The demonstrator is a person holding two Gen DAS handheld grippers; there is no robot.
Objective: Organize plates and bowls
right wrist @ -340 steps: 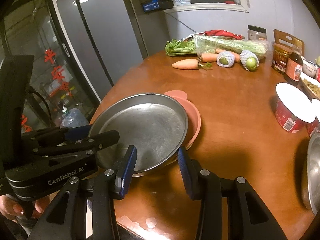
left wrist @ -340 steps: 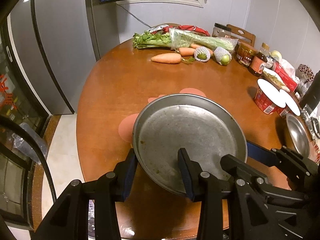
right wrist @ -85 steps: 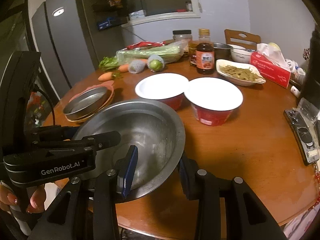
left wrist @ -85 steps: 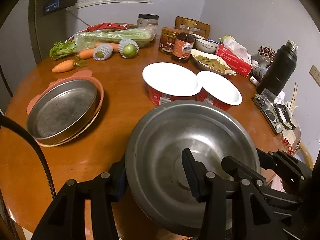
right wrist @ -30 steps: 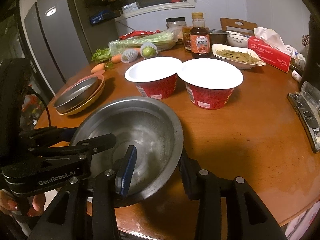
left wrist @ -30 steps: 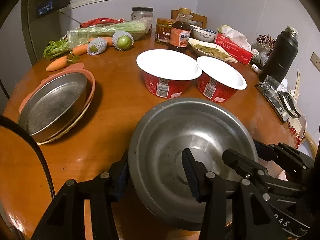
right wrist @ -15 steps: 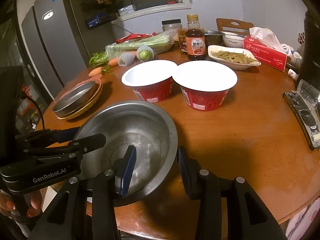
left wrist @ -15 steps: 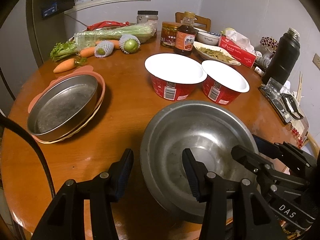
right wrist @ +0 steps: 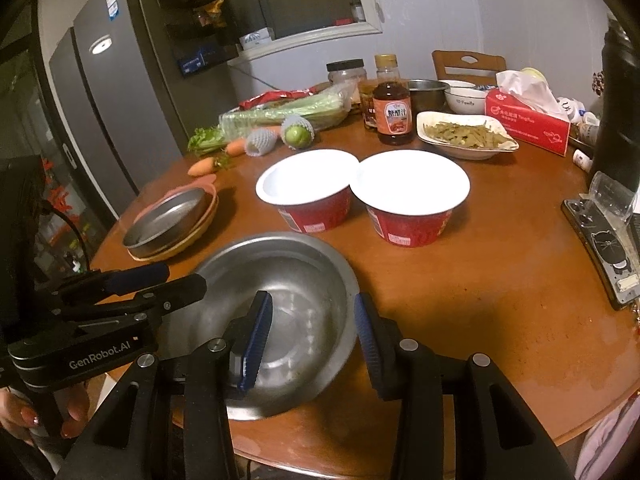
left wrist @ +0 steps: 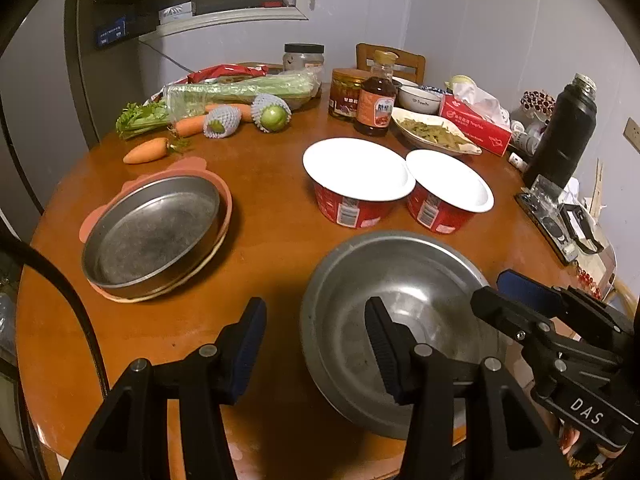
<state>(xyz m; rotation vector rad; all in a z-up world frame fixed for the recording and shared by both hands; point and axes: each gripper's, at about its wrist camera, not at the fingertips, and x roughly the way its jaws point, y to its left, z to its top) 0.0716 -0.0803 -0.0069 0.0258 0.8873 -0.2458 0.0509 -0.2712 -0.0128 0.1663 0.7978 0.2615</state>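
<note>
round wooden table (left wrist: pixel 280 216) (cluttered), grey fridge (right wrist: pixel 120 92)

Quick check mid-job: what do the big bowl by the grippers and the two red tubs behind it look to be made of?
The big bowl looks like thin steel, dull and scuffed, with soft grey reflections. The two red tubs look like printed paper or plastic with matte white insides or lids; which cannot be told.

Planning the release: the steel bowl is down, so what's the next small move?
Probably lift the right claw straight up off the steel bowl: it rests on the table, and neither that claw nor the left claw presses its rim.
</note>
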